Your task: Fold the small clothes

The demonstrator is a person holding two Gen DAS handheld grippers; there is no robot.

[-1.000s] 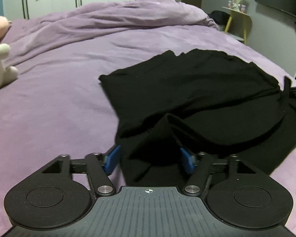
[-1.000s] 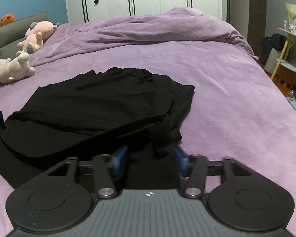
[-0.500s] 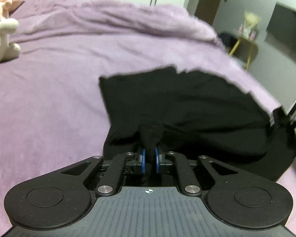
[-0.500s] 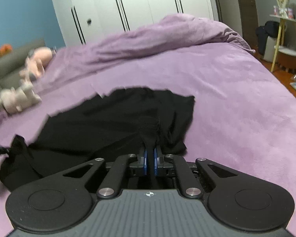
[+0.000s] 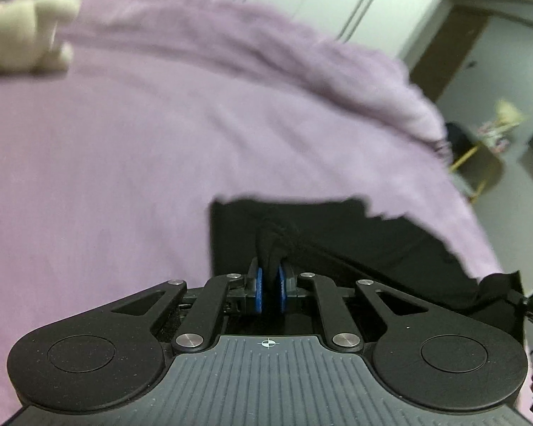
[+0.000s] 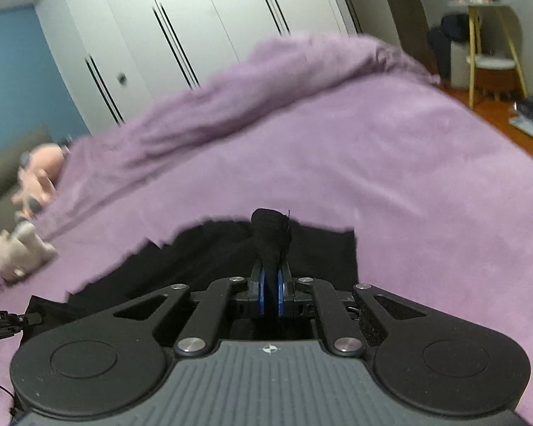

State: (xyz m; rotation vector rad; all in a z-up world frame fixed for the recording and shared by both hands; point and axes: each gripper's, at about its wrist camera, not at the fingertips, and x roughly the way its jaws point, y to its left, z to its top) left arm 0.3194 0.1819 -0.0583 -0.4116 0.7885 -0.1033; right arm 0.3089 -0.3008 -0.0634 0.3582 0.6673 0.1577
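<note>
Black soft garment lay low-centre on purple bedspread, limp, light. Left gripper and right gripper each pinched bunched edge; corners looked best hold.

The black cloth is soft and dark. One edge is lifted up, and a little bunch of it pokes up by each corner. The far part lies flat, and its far edge looks bumpy. The picture is blurry.
</note>
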